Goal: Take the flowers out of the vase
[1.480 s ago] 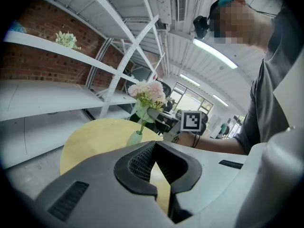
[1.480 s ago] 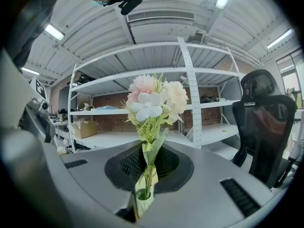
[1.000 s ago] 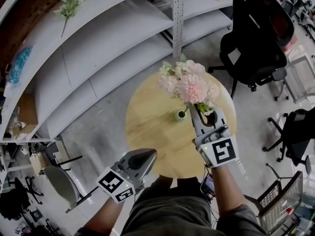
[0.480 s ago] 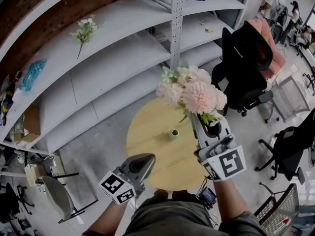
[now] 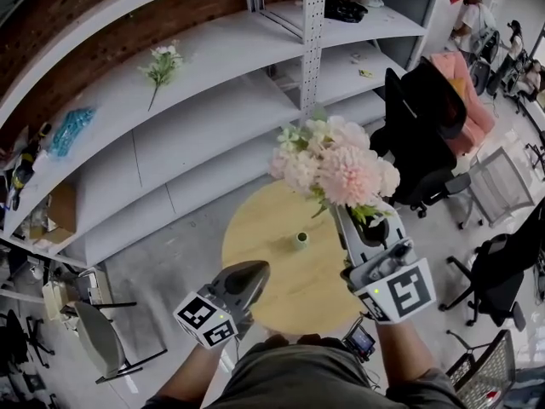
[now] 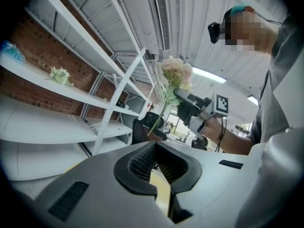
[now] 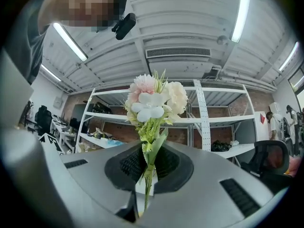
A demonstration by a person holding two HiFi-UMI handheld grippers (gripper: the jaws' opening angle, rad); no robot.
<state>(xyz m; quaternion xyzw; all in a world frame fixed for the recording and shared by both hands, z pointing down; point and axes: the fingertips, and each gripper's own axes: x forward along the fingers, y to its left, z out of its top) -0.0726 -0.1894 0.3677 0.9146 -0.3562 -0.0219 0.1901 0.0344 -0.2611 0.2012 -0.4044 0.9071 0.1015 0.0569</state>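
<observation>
A bouquet of pink and white flowers (image 5: pixel 336 164) hangs above the round wooden table (image 5: pixel 264 301), its green stems pinched in my right gripper (image 5: pixel 345 214). In the right gripper view the stems (image 7: pixel 145 184) run down between the shut jaws, and the blooms (image 7: pixel 153 101) stand above them. The small green vase (image 5: pixel 301 240) stands alone on the table, left of and below the bouquet, apart from it. My left gripper (image 5: pixel 254 269) floats over the table's near-left edge, shut and holding nothing. From the left gripper view (image 6: pixel 159 164) the bouquet (image 6: pixel 175 75) shows up high, its stem ends hanging free.
Long white shelves (image 5: pixel 213 100) run behind the table; a single flower sprig (image 5: pixel 162 62) and a blue bundle (image 5: pixel 70 129) lie on them. A black office chair (image 5: pixel 421 135) stands to the table's right, with more chairs further right and at the lower left.
My right gripper has risen with the bouquet, so the stems have drawn up and away from the vase. The left gripper has also lifted a little.
</observation>
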